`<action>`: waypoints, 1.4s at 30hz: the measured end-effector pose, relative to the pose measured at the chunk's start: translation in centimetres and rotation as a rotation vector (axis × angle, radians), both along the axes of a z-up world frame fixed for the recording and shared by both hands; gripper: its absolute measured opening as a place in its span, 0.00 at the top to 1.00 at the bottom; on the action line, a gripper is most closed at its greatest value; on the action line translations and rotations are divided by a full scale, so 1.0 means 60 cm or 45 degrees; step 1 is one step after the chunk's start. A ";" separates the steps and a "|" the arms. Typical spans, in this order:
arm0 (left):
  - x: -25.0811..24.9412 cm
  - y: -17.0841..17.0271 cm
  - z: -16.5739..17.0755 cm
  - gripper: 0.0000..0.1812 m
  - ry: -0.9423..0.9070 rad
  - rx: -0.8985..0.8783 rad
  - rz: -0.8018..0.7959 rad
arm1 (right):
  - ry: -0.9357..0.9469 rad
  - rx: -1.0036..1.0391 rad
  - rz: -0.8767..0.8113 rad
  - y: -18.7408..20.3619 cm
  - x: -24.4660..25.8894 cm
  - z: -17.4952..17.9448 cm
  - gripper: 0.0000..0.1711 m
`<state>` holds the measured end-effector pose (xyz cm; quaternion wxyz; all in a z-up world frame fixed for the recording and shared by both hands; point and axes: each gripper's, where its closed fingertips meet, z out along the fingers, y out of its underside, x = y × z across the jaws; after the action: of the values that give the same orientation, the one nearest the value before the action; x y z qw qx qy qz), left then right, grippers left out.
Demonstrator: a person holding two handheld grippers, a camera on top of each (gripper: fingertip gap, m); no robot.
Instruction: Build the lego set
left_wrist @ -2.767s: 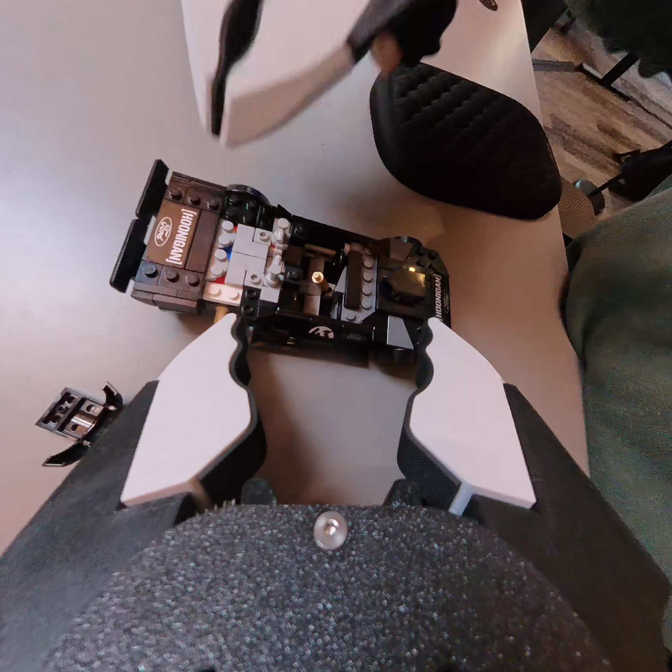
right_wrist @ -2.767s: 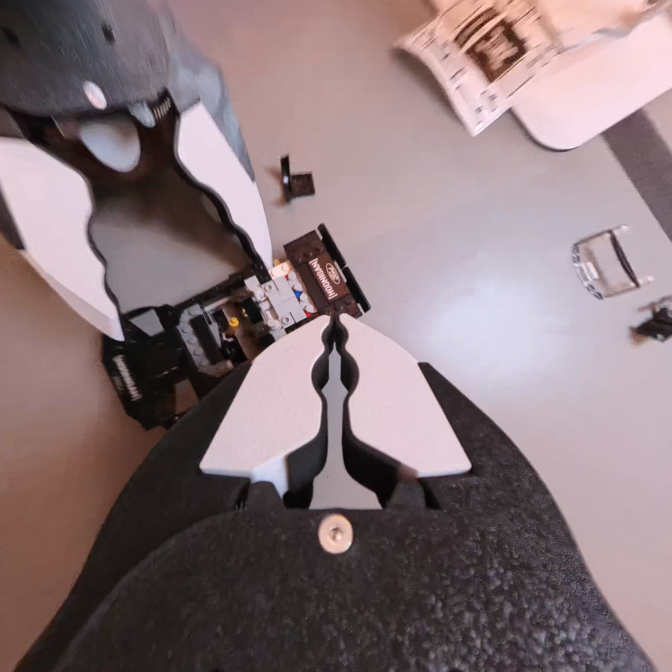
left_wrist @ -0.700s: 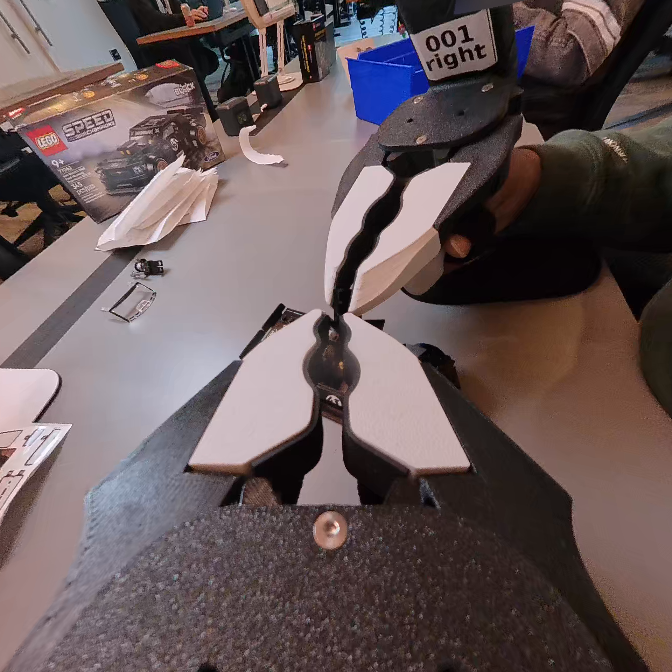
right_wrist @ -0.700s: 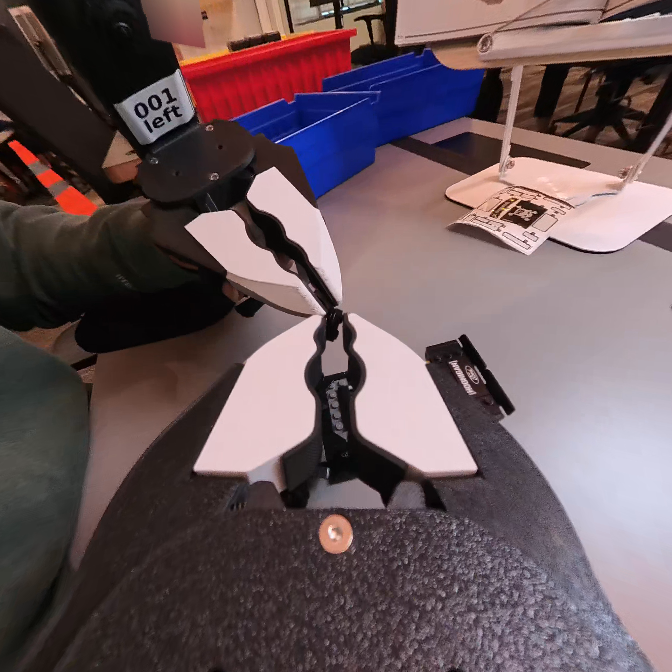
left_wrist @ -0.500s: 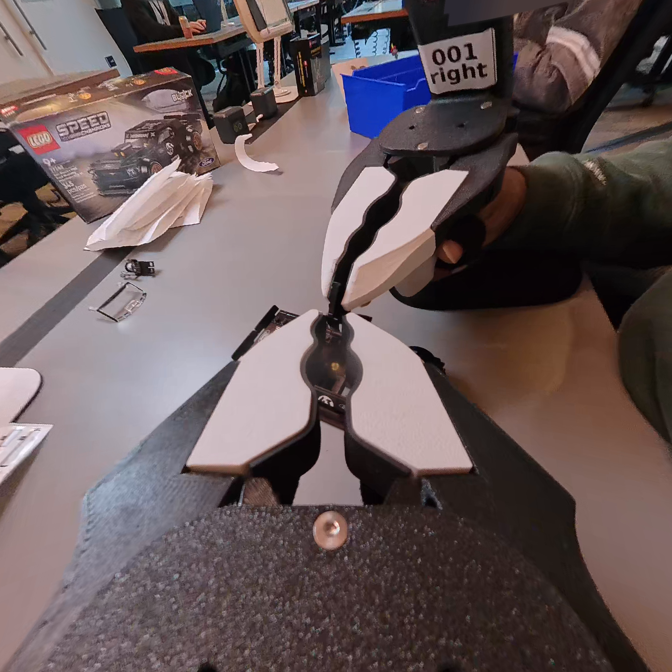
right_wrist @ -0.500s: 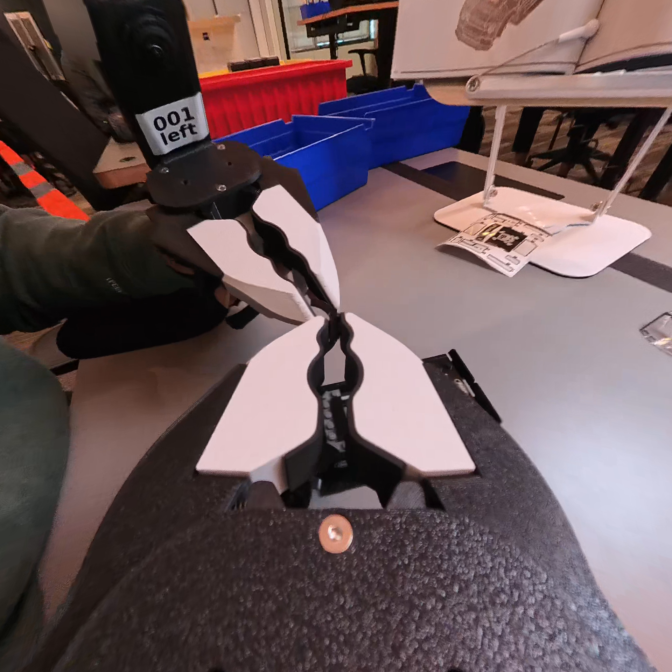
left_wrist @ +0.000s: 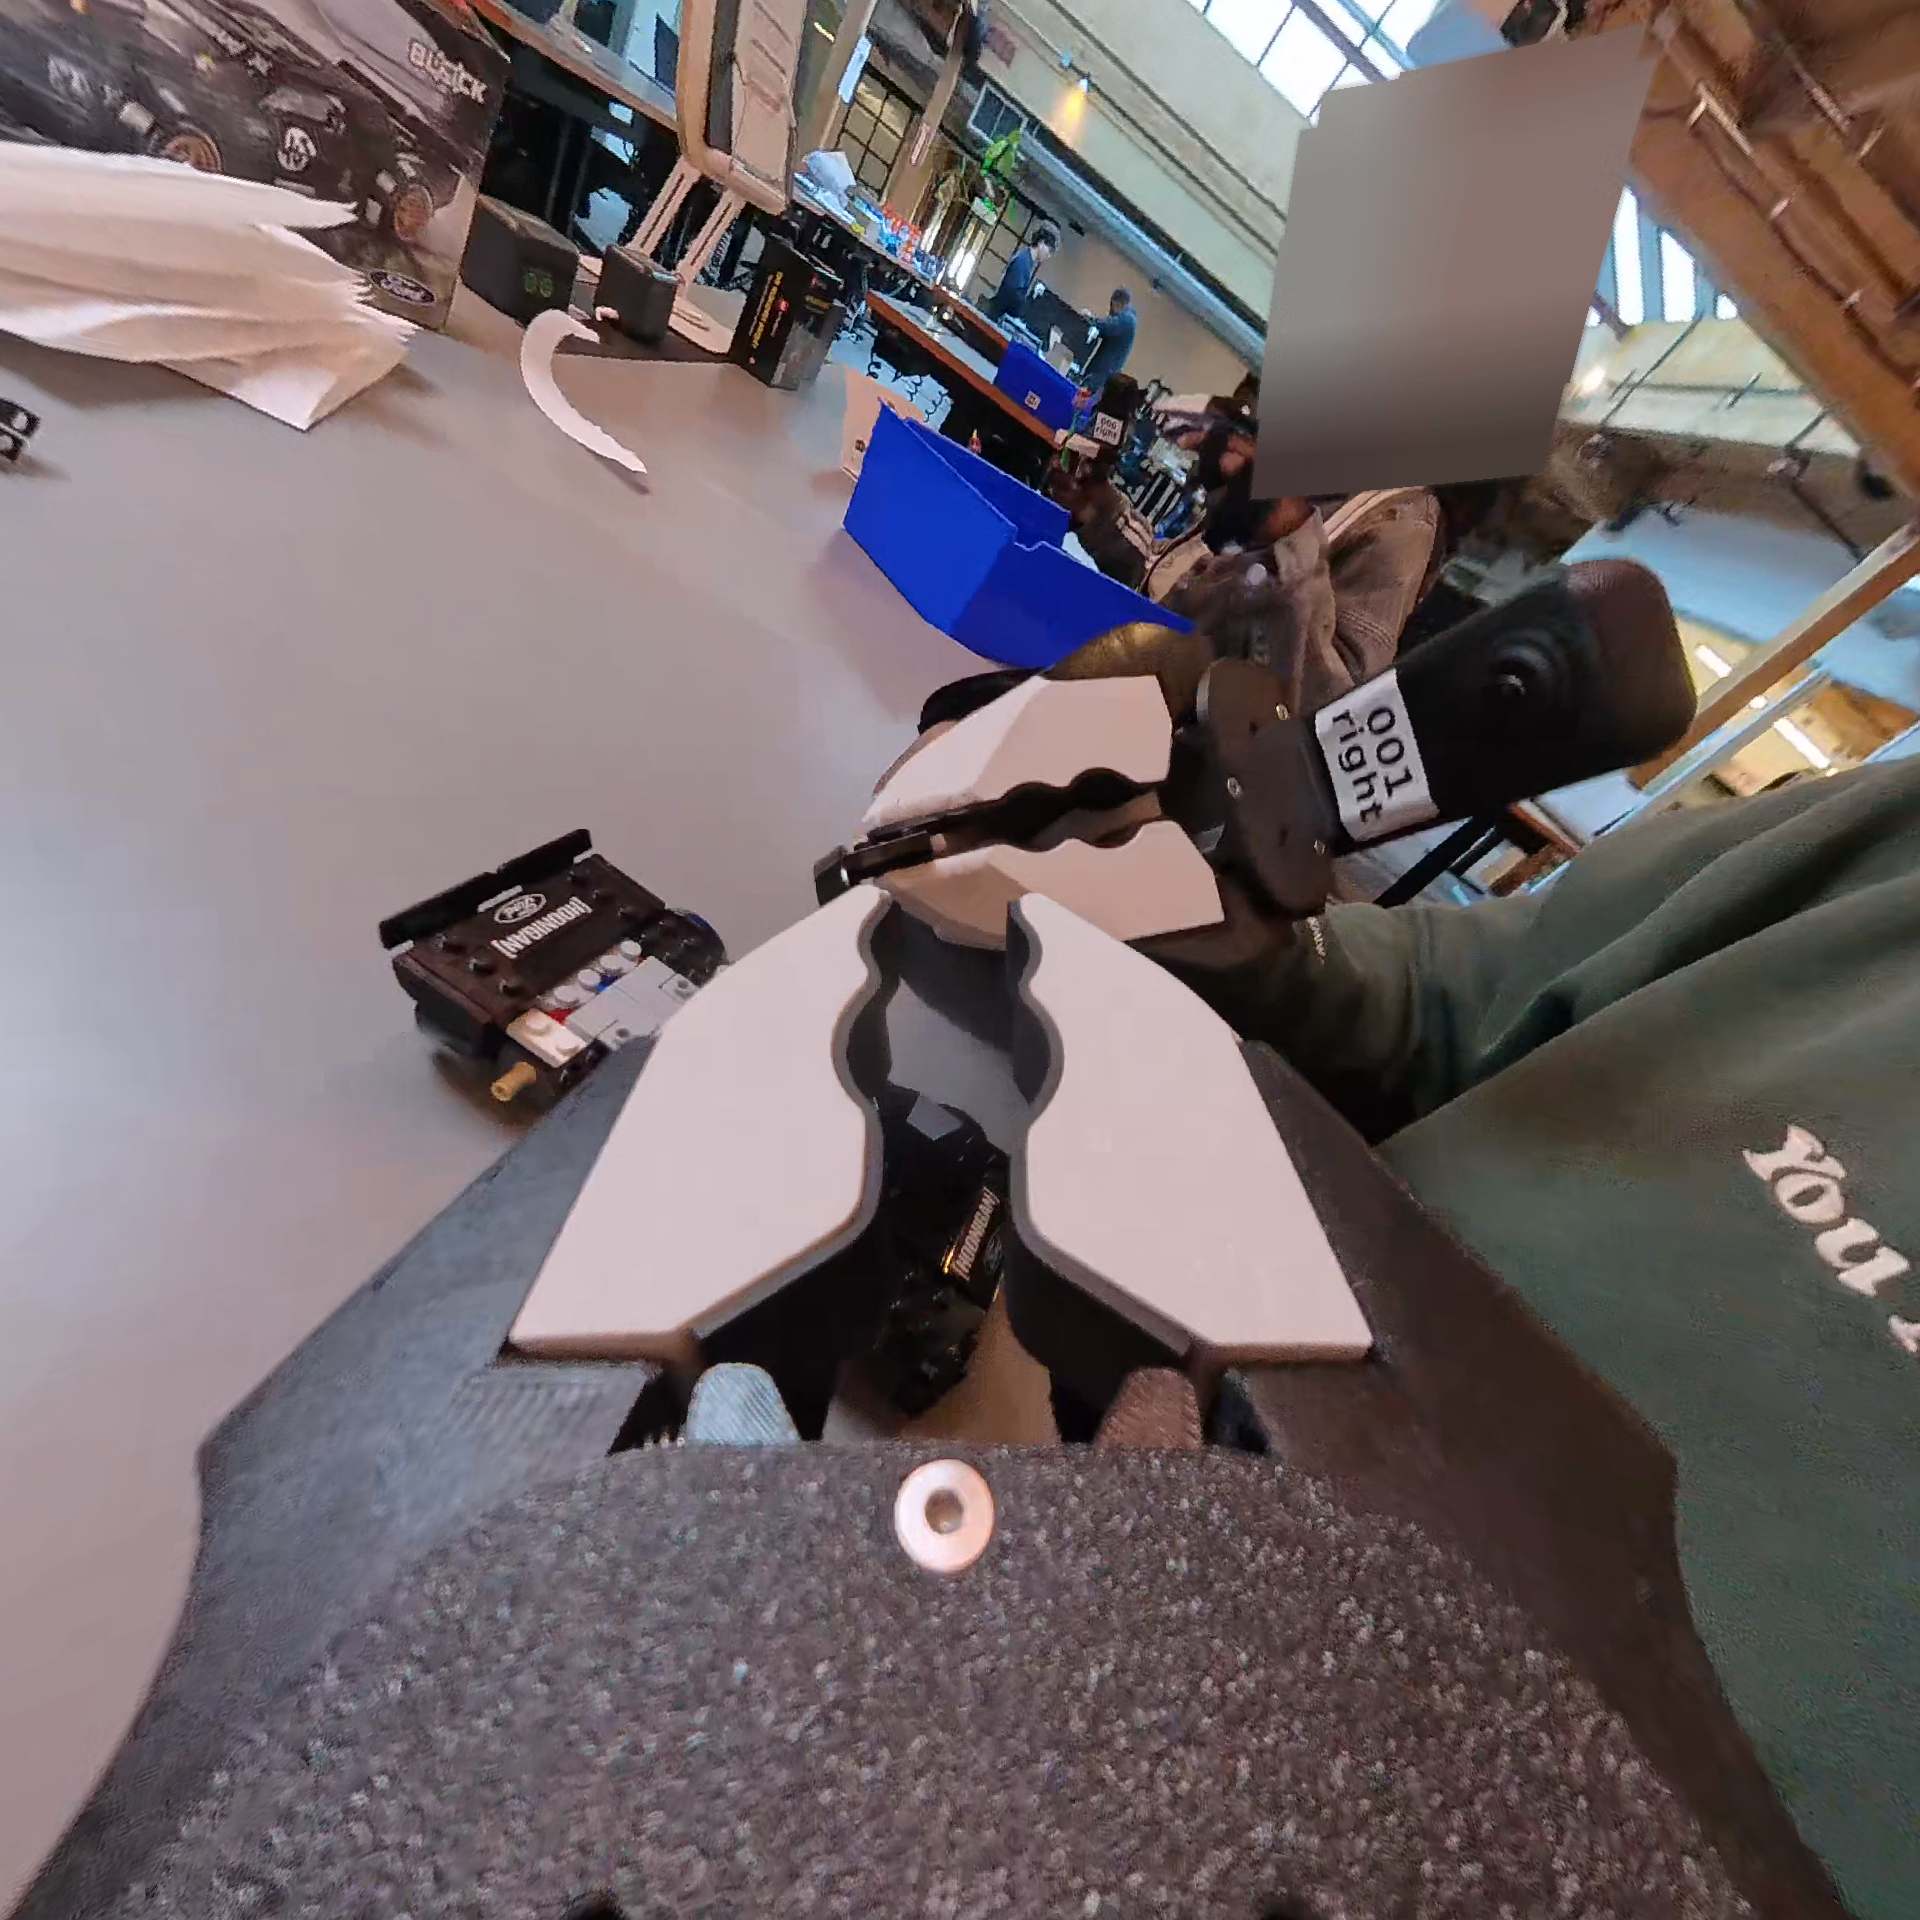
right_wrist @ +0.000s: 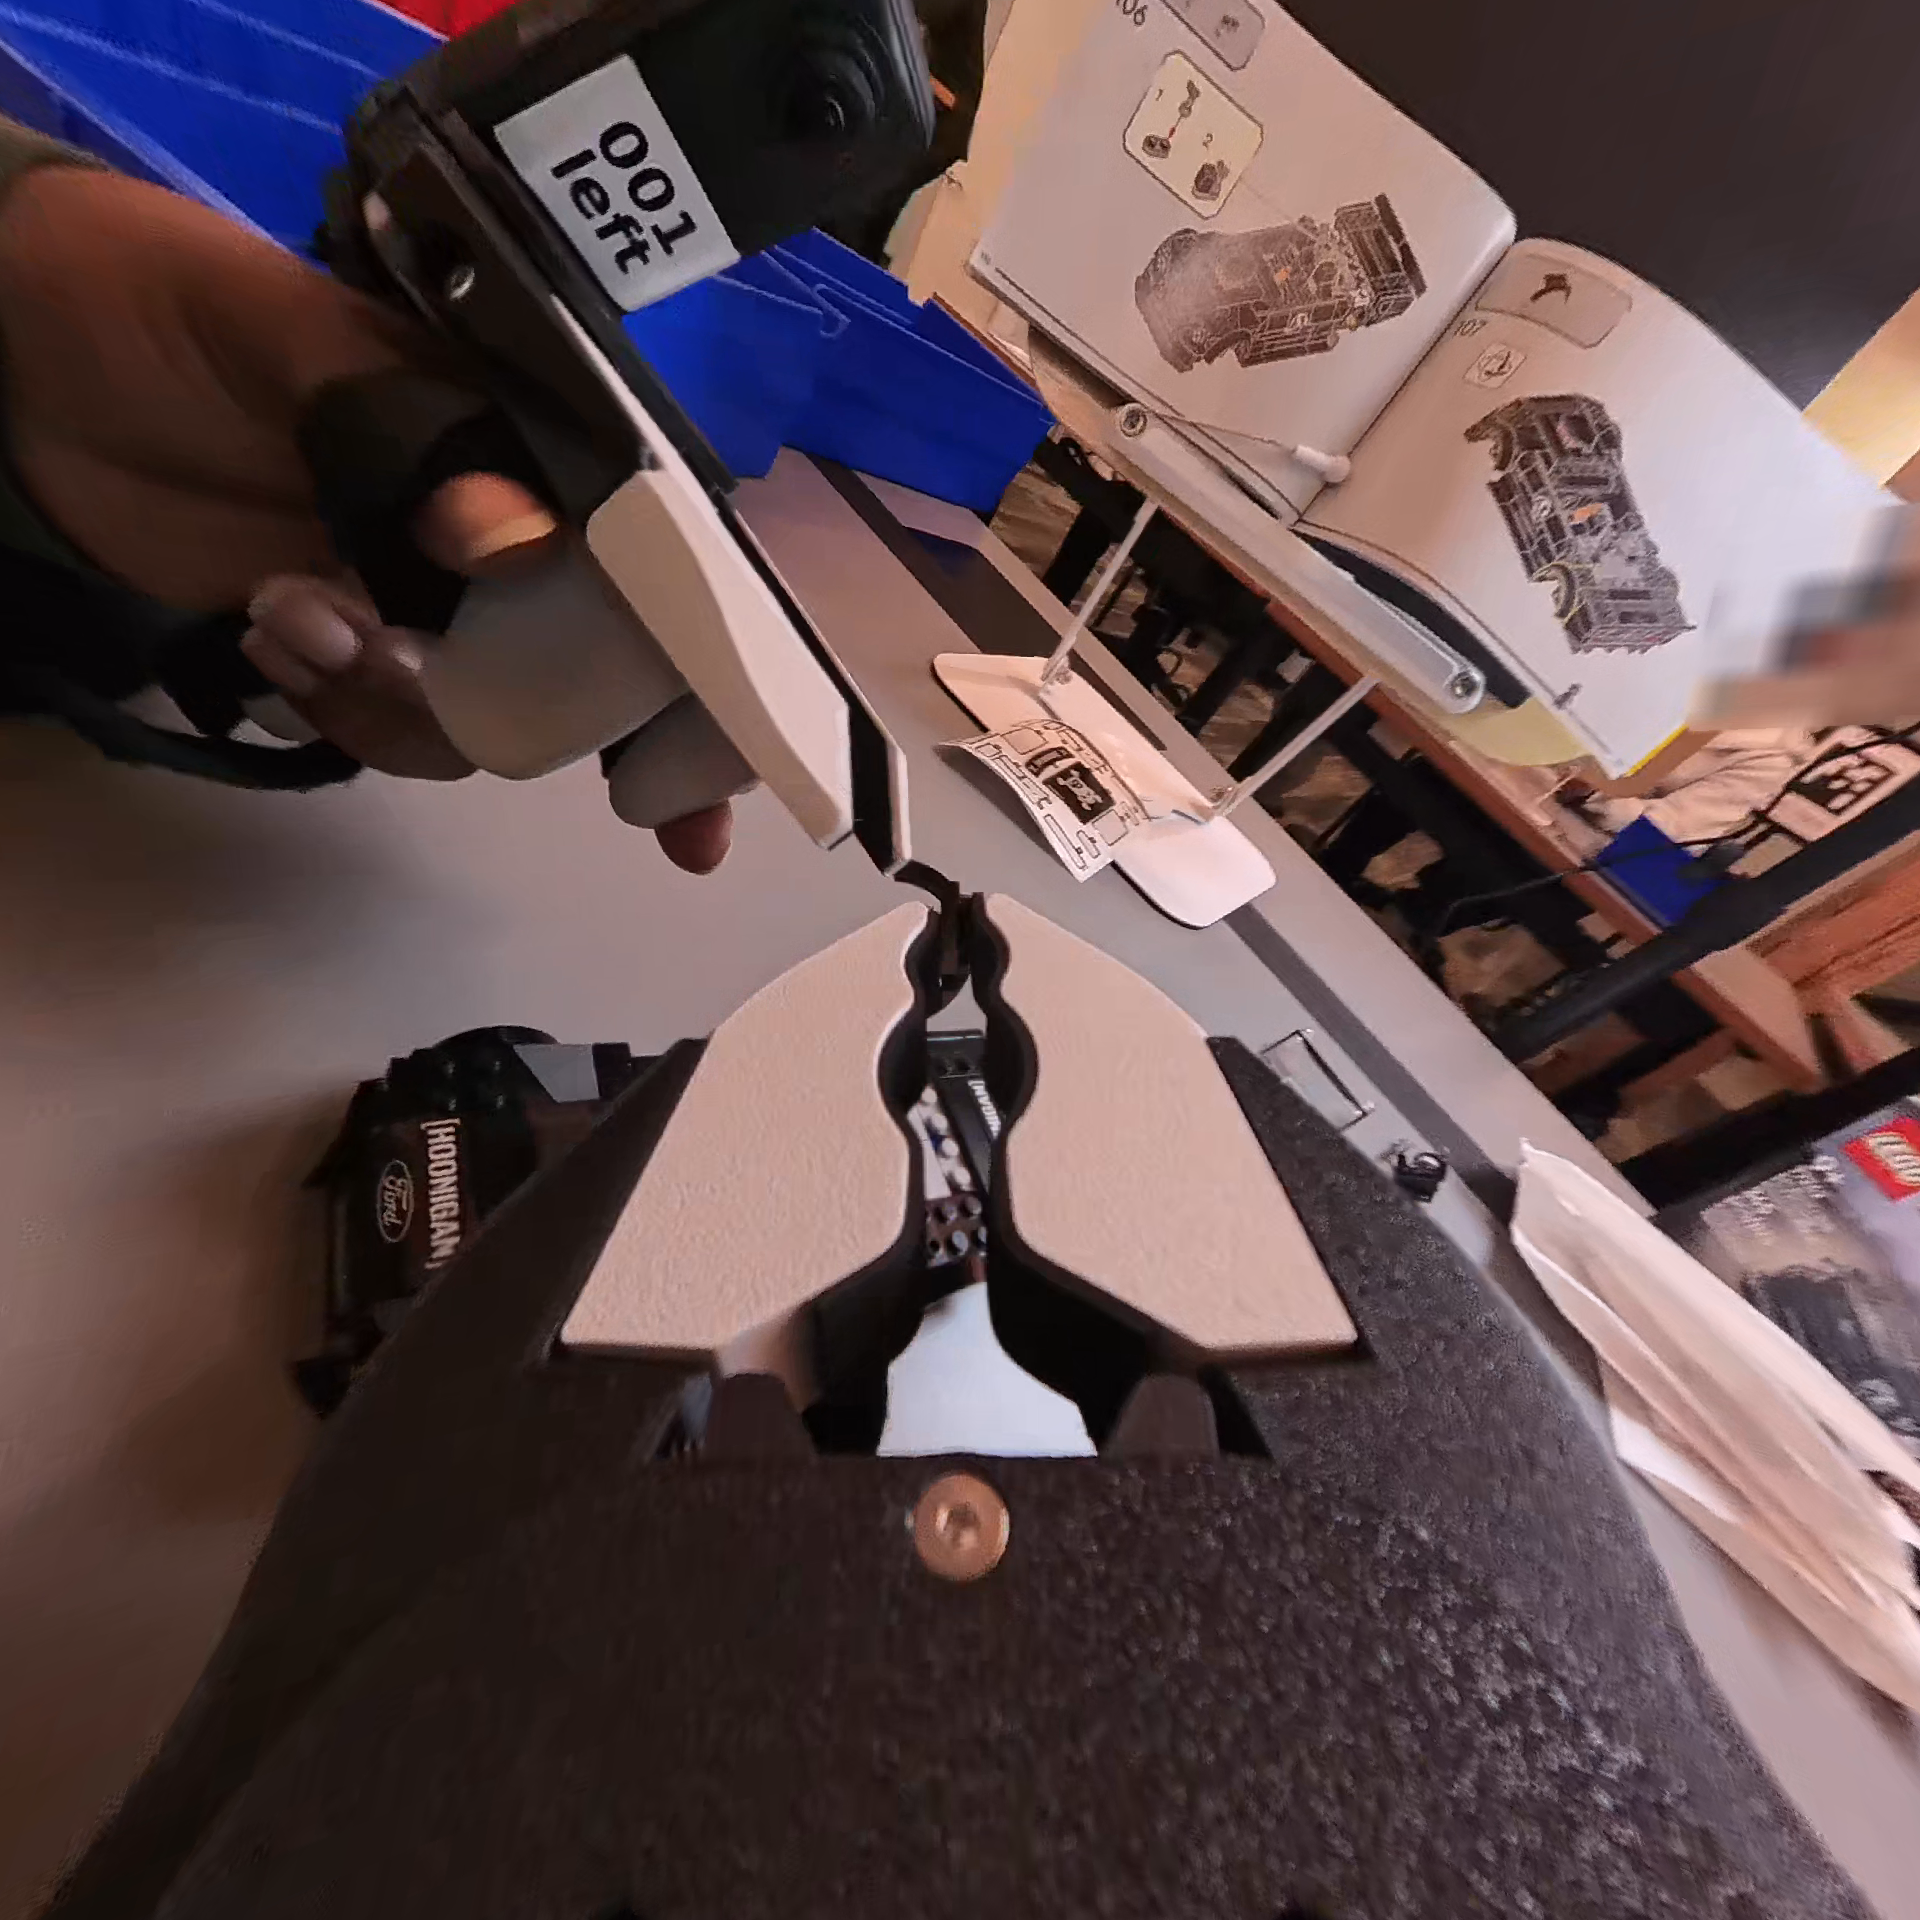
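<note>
Two grippers meet tip to tip above the tabletop. The right gripper has its fingers pressed together on a small black piece, pinched at the very tips with a hooked end sticking out beyond them. The left gripper has its fingers narrowly parted with nothing between them. Its tips sit just beside that hooked end, and I cannot tell whether they touch it.

The black lego car lies on the tabletop directly under both grippers, on the person's side. Its spoiler end shows to the left of the left fingers, and its other end shows through the gap behind them.

Writing appears in several places, and none is repeated here. Each gripper handle carries a white label with black print. The car has a dark printed tile behind the spoiler and another print on its front. A dark set box with a car picture stands at the far left corner behind crumpled white paper bags. An open instruction booklet rests on a white stand, with a sticker sheet lying by the stand's base. A blue bin sits at the far edge.
</note>
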<state>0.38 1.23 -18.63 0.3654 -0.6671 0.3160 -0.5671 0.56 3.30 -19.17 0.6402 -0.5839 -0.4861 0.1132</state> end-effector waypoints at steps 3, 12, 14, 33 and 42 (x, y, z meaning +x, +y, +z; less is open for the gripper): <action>-0.003 0.010 -0.005 0.88 0.005 -0.030 0.039 | -0.037 0.071 -0.028 0.002 0.004 0.001 0.97; -0.003 0.009 -0.015 0.89 0.057 -0.009 0.028 | 0.063 0.046 0.103 -0.025 -0.002 0.016 0.97; 0.001 -0.003 -0.015 0.92 0.055 0.001 -0.026 | 0.063 0.049 0.132 -0.032 -0.002 0.017 0.97; 0.010 -0.020 -0.030 0.95 0.116 0.175 -0.092 | 0.009 0.052 0.188 -0.040 0.008 0.002 0.97; 0.007 -0.009 -0.040 0.92 0.149 0.109 -0.036 | -0.025 0.112 0.196 -0.042 0.006 0.000 0.97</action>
<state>0.82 0.70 -21.03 0.3662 -0.6784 0.3703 -0.5183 0.90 0.77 -19.14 0.6498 -0.5172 -0.5405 0.1348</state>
